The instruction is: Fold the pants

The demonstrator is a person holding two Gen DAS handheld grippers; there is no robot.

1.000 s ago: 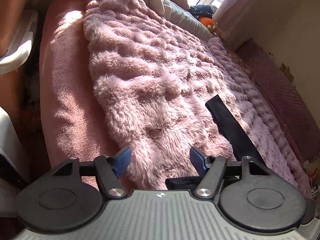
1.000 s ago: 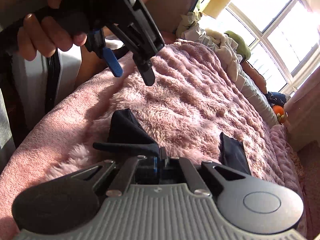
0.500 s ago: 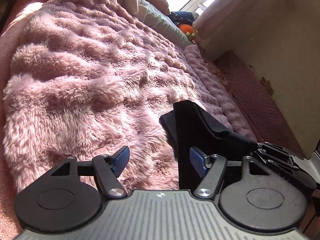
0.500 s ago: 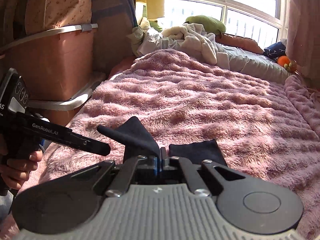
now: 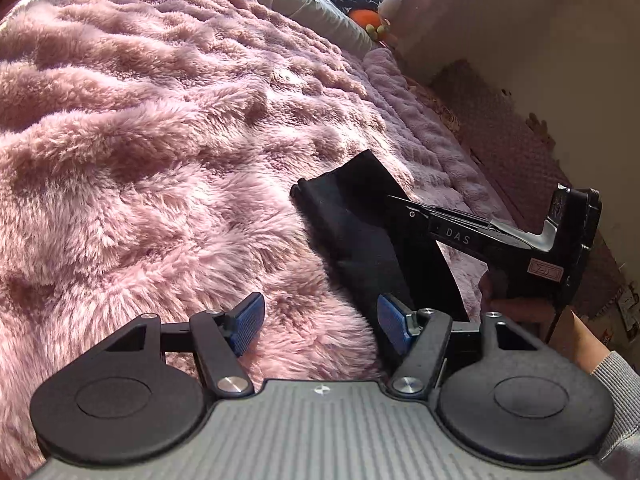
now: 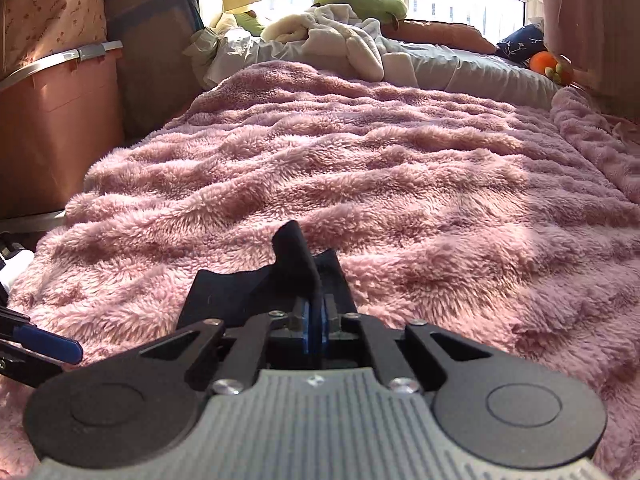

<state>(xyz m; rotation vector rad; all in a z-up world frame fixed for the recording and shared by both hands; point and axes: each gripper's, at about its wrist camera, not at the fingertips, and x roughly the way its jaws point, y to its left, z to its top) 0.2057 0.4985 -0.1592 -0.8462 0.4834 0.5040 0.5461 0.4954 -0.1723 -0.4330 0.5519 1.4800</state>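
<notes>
The black pants (image 5: 360, 232) lie as a narrow folded strip on the fluffy pink blanket (image 5: 160, 140). My left gripper (image 5: 320, 320) hangs open just above the blanket, with its right pad (image 5: 394, 324) against the near edge of the pants and nothing between the pads. My right gripper (image 6: 316, 320) has a raised fold of the pants (image 6: 296, 256) between its pads, and its jaws are opening. In the left wrist view the right gripper (image 5: 394, 199) reaches in from the right, its tips on the pants. A blue pad (image 6: 52, 346) of the left gripper shows at the left edge.
A pink storage box (image 6: 60, 120) stands left of the bed. Pale clothes (image 6: 340, 40), a green cushion (image 6: 360, 0) and an orange toy (image 6: 544, 62) lie at the far end by the window. A wall (image 5: 540, 40) runs along the right. A grey sleeve (image 5: 616, 380) shows.
My right gripper has swung across the bed with the pants fold and levelled out, lowering the cloth onto the blanket. My left gripper has moved right, up to the pants.
</notes>
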